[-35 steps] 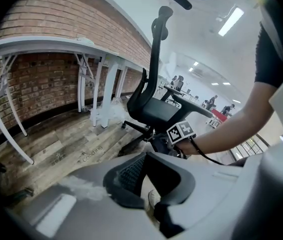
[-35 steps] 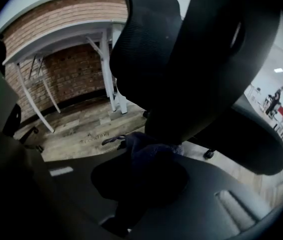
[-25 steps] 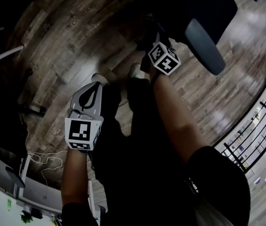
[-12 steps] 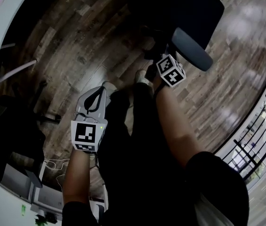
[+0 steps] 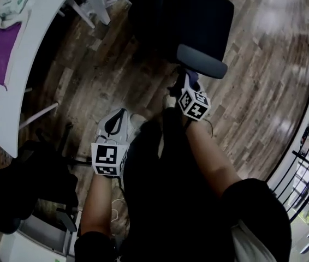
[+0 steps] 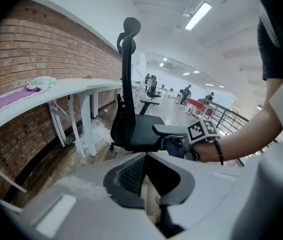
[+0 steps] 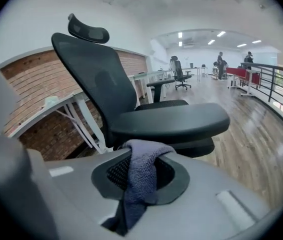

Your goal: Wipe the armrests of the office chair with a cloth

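Near the armrest (image 5: 201, 61), outstretched right tongs (image 5: 184, 82) clamp the cloth (image 7: 142, 170), perhaps touching.

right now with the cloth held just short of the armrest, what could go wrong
The cloth is pinched as a narrow bunch in the right hand-held gripper, so rubbing might tug it loose, or the hard jaws could scrape the armrest. The left hand-held gripper is away from the chair, so it may swivel when pushed.
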`<act>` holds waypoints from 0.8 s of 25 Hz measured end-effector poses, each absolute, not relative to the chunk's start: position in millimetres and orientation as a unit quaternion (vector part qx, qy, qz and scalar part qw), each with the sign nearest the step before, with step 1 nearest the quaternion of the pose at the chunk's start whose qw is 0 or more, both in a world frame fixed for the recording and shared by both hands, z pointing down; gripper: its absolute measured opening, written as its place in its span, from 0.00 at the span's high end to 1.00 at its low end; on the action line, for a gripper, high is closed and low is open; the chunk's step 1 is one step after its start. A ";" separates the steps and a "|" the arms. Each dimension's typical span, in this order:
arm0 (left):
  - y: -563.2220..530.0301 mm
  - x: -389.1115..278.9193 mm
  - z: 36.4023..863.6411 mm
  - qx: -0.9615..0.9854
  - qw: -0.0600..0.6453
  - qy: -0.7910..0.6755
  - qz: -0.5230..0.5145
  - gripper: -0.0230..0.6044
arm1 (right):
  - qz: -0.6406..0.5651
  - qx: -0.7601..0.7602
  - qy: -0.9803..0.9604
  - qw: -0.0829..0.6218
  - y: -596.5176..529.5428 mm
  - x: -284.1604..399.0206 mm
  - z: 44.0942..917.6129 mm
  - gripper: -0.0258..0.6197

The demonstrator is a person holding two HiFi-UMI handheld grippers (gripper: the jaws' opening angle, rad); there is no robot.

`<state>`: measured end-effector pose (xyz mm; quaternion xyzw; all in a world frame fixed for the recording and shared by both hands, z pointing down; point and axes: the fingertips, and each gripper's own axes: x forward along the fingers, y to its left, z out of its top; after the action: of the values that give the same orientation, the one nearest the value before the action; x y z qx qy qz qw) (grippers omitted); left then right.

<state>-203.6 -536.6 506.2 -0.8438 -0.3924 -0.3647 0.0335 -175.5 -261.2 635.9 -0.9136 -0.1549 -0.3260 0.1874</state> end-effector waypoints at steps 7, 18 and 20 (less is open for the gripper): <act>-490.9 -193.7 461.8 -0.850 0.033 -0.410 -0.330 0.96 | -0.289 -0.957 -0.002 0.007 -266.1 -211.1 528.8 0.88; -406.3 -200.5 401.6 -0.857 0.017 -0.434 -0.276 0.96 | -0.210 -0.976 0.043 -0.040 -220.9 -243.1 411.5 0.88; -391.2 -204.4 388.9 -0.862 0.014 -0.431 -0.268 0.96 | -0.205 -0.977 0.049 -0.036 -208.8 -253.3 404.4 0.88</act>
<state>-204.4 -391.2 388.9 -0.8617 -0.4309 -0.2676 0.0139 -253.3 -208.8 404.4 -0.9770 0.0487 -0.2046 -0.0363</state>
